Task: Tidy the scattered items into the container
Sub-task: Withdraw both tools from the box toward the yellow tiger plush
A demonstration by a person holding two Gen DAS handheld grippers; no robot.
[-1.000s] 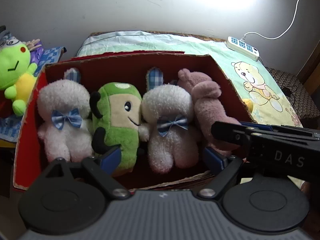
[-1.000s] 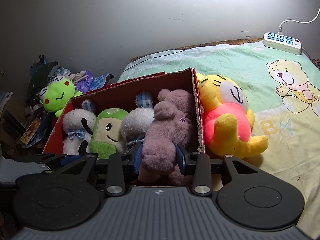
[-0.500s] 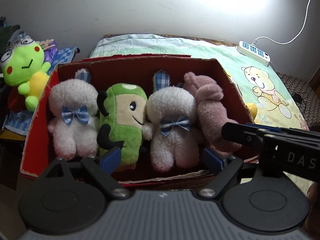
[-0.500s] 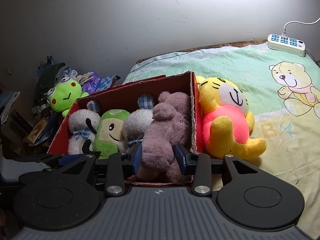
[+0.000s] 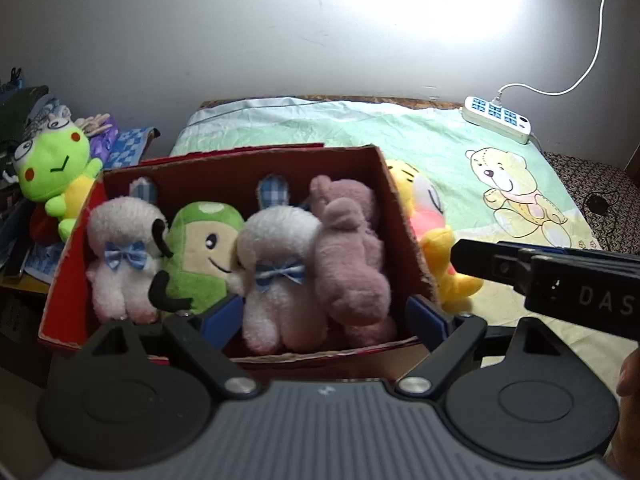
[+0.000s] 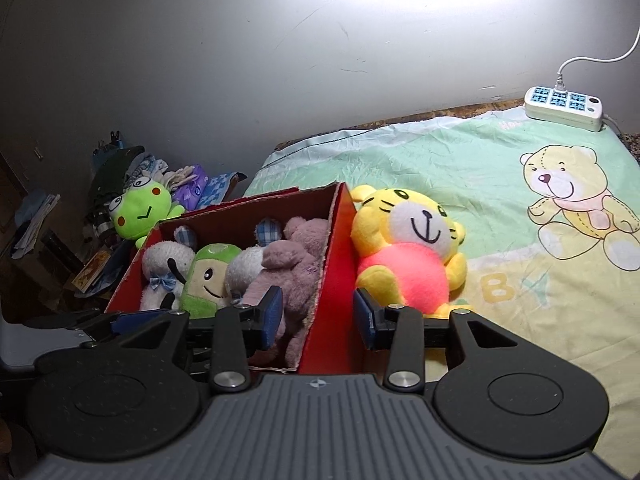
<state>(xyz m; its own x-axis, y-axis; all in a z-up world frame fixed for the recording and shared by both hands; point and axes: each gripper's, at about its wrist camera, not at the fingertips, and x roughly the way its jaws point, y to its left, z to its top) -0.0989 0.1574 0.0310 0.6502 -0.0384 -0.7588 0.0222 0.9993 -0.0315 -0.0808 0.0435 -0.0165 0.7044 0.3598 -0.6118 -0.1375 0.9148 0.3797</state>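
A red cardboard box (image 5: pixel 64 280) (image 6: pixel 336 264) on the bed holds two white bow-tie plush toys (image 5: pixel 120 256) (image 5: pixel 280 272), a green plush (image 5: pixel 200 256) and a mauve plush (image 5: pixel 348 264) (image 6: pixel 288 276). A yellow and pink tiger plush (image 6: pixel 408 256) (image 5: pixel 432 232) lies on the sheet just right of the box. My left gripper (image 5: pixel 324 316) is open and empty at the box's near edge. My right gripper (image 6: pixel 318 316) is open and empty, straddling the box's right wall.
A green frog plush (image 5: pixel 56 164) (image 6: pixel 140 208) sits among clutter left of the box. A white power strip (image 6: pixel 564 108) with its cable lies at the far right by the wall. The bear-print sheet (image 6: pixel 520 240) stretches to the right.
My right gripper opened and let go of the mauve plush, which stays in the box. Both grippers pulled back from the box; the right one shifted right.
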